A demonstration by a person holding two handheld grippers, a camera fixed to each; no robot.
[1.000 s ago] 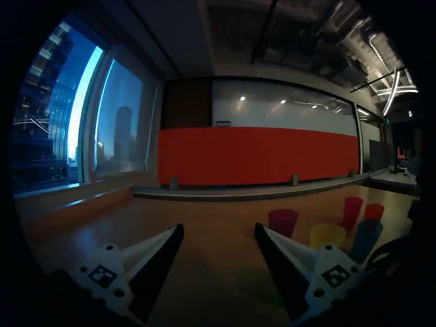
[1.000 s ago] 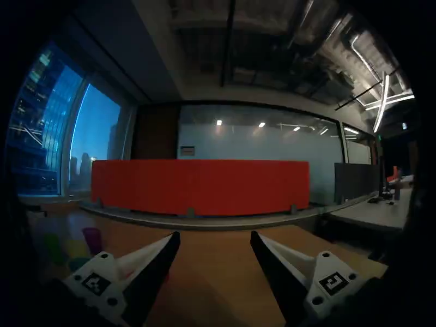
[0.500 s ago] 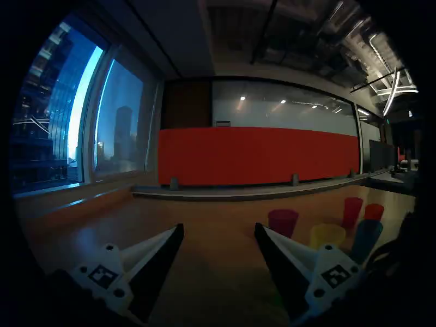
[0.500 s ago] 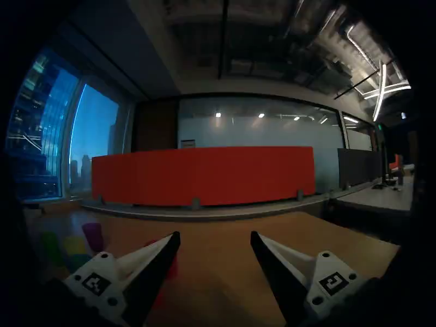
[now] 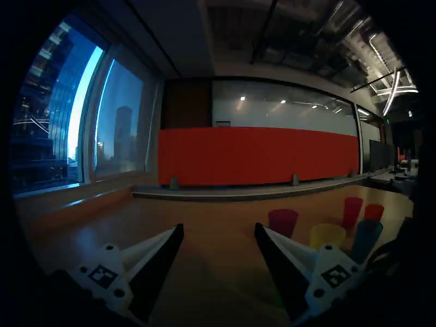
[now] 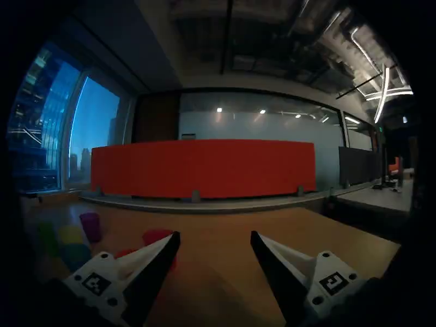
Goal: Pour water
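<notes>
Surface [image 5: 212,210] of wood stretched toward a red partition [image 5: 256,155]. Over it the left gripper [image 5: 218,226] and the right gripper [image 6: 214,234] hovered, jaws of both wide apart and holding nothing. Between them stood a cluster of cups: a purple cup [image 5: 283,221], a yellow cup [image 5: 327,235], a blue cup [image 5: 366,237] and a red cup [image 6: 158,237] among them. Which one held water could not be told. A good approach would come in level, straddle one cup at mid-wall and close gently to keep it upright.
</notes>
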